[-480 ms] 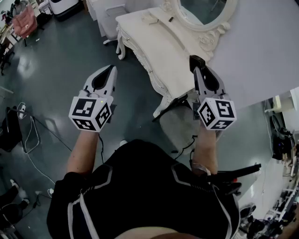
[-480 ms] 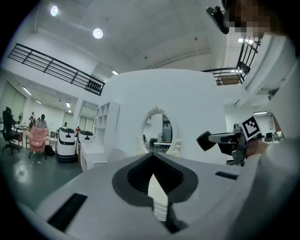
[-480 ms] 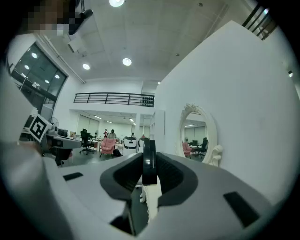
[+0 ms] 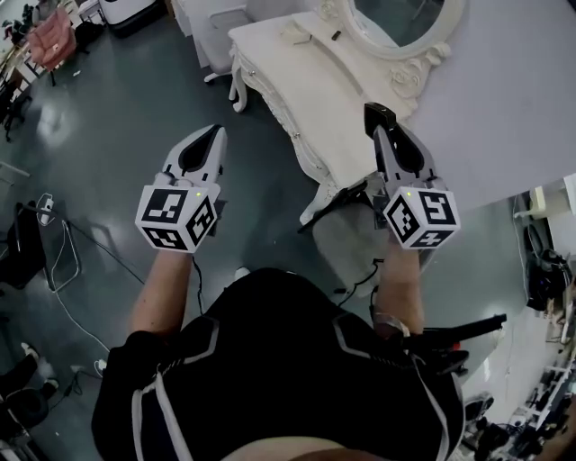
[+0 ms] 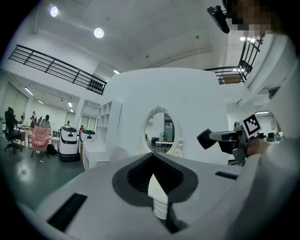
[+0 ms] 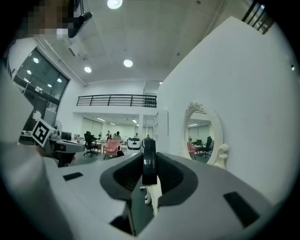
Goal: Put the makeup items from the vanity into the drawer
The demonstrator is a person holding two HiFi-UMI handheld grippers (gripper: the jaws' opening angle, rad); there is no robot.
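Observation:
The cream vanity (image 4: 315, 99) with its oval mirror (image 4: 396, 27) stands ahead of me in the head view. At its far end lie a pale item (image 4: 297, 34) and a small dark item (image 4: 335, 36). My right gripper (image 4: 379, 117) hovers over the vanity's near right end, shut on a flat black round makeup item (image 6: 149, 159) held edge-on between its pads. My left gripper (image 4: 214, 132) hangs over the floor left of the vanity, its tips together with nothing in them (image 5: 152, 155). No open drawer shows.
A grey cushioned stool (image 4: 346, 239) with a dark frame stands at the vanity's near end, under my right gripper. Cables (image 4: 63, 270) trail on the floor at left. A white cabinet (image 4: 211, 36) and a pink chair (image 4: 49, 40) stand farther back. A white wall (image 4: 504, 108) runs along the right.
Both grippers keep almost the same pose. The vanity sits slightly farther right in the head view.

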